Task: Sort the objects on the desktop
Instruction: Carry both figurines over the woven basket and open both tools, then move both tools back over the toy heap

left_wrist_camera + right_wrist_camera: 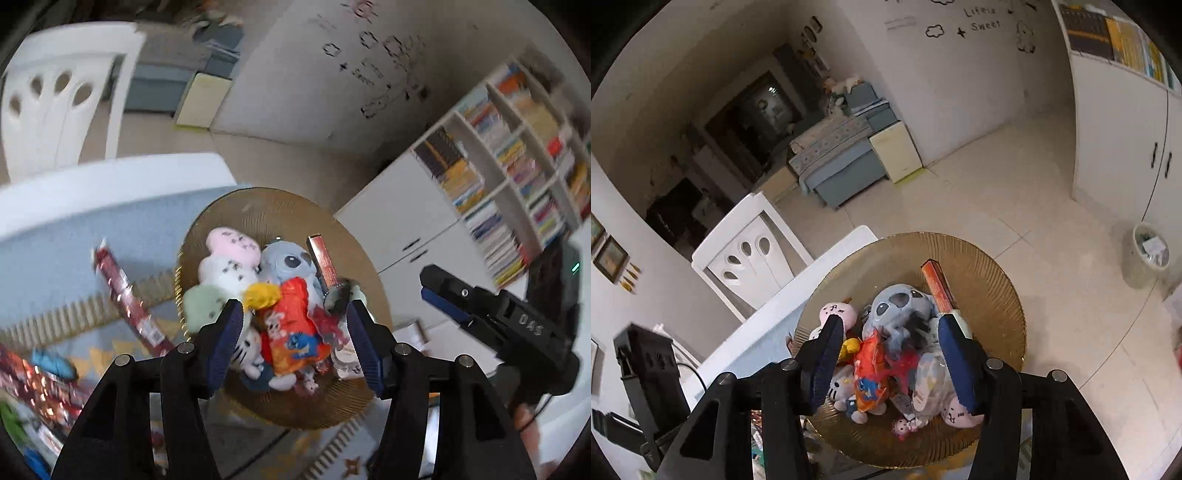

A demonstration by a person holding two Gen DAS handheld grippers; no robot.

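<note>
Left wrist view. The left tongs [295,332] stand apart with nothing clamped; their blue pads hang over the near half of an amber ribbed glass plate [280,210]. The plate carries a heap of sorted items: a blue Stitch plush [288,262] at centre, a pink, white and green cloud-shaped plush [227,266] at 9 o'clock of it, an orange printed pouch [291,325] at 6 o'clock, and a red slim box [323,258] leaning at 3 o'clock. Unsorted stock lies on the bench [55,251] at 8 to 9 o'clock of the plate: a long red foil pack [125,299] and, in the blurred lower-left corner, further red packs and a blue piece that cannot be identified. The right tongs [439,291] appear at 3 o'clock, off the plate.

Right wrist view. The right tongs [890,354] are likewise apart and empty, poised above the same plate [990,280], with the Stitch plush [897,306] and orange pouch [871,362] framed between the pads but not pressed. A clear wrapped packet [931,373] lies just beside the right-hand pad.

Assessment. The plate is well filled and both tongs are empty, so the step in hand appears to be fetching the next item. Recommended: lift clear of the heap before travelling, take the foil pack across its narrow width near mid-length, and set it low on a bare part of the plate to avoid toppling the pile.
</note>
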